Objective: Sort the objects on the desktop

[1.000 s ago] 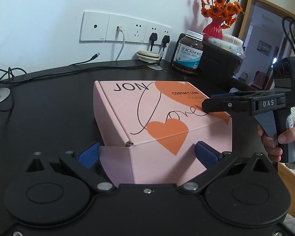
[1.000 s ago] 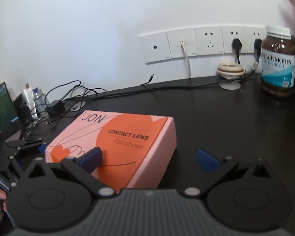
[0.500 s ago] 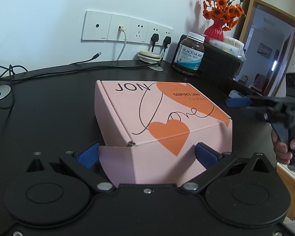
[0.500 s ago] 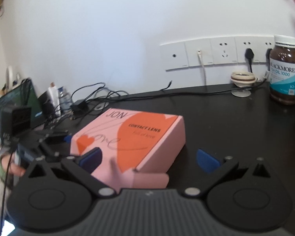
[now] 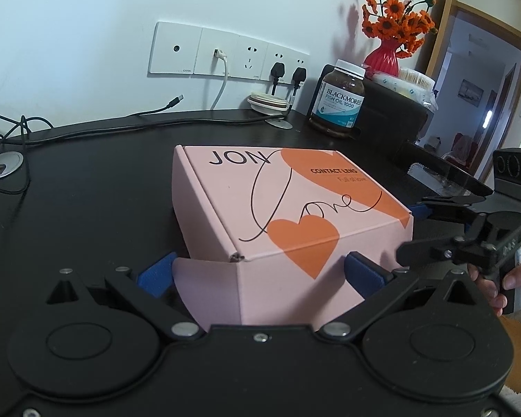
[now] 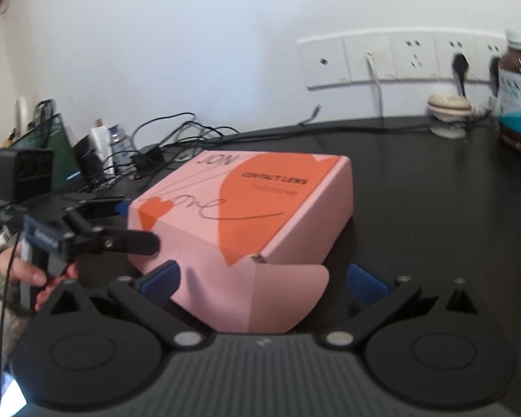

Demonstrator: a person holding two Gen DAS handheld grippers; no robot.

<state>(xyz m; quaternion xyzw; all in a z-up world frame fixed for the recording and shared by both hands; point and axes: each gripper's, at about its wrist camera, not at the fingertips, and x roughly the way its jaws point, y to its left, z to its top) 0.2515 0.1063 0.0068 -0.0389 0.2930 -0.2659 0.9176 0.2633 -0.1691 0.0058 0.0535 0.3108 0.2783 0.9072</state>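
Sitting closed near the middle of the black tabletop (image 5: 87, 180) is a pink box (image 5: 288, 215) printed with orange hearts, so its contents are hidden. The left gripper (image 5: 260, 271) is reaching around the box's near corner with its fingers (image 5: 156, 272) spread wide, 1 blue pad on each side, gripping nothing. The right gripper (image 6: 260, 278) is straddling another corner, its fingers (image 6: 161, 276) likewise parted. A brown supplement bottle (image 5: 338, 102) with its white cap on is standing by the wall sockets (image 5: 225, 50), well apart from the box.
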